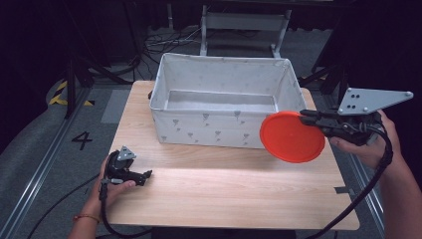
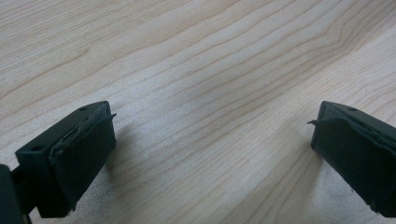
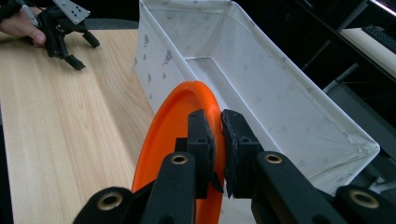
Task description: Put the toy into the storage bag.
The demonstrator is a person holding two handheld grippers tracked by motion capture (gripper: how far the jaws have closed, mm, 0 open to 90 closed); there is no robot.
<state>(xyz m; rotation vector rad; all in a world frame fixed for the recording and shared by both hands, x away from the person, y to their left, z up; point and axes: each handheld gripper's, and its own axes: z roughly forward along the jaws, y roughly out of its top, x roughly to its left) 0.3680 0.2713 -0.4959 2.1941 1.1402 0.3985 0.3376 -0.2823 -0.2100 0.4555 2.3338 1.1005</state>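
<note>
An orange round plate (image 1: 291,137) hangs in the air in front of the right end of the white fabric box (image 1: 219,74). My right gripper (image 1: 304,117) is shut on the plate's rim, held by a hand at the table's right edge. In the right gripper view the plate (image 3: 168,135) stands on edge between the two black pads (image 3: 233,135), beside the box (image 3: 261,88). My left gripper (image 1: 144,176) rests on the wooden table (image 1: 224,184) near its front left corner; its jaws stand wide apart over bare wood, with nothing between the pads (image 2: 88,144).
The box is open-topped, looks empty inside and takes up the back half of the table. Dark floor with cables and a metal frame (image 1: 244,22) lies beyond it. Cables trail from both grippers off the table's front edge.
</note>
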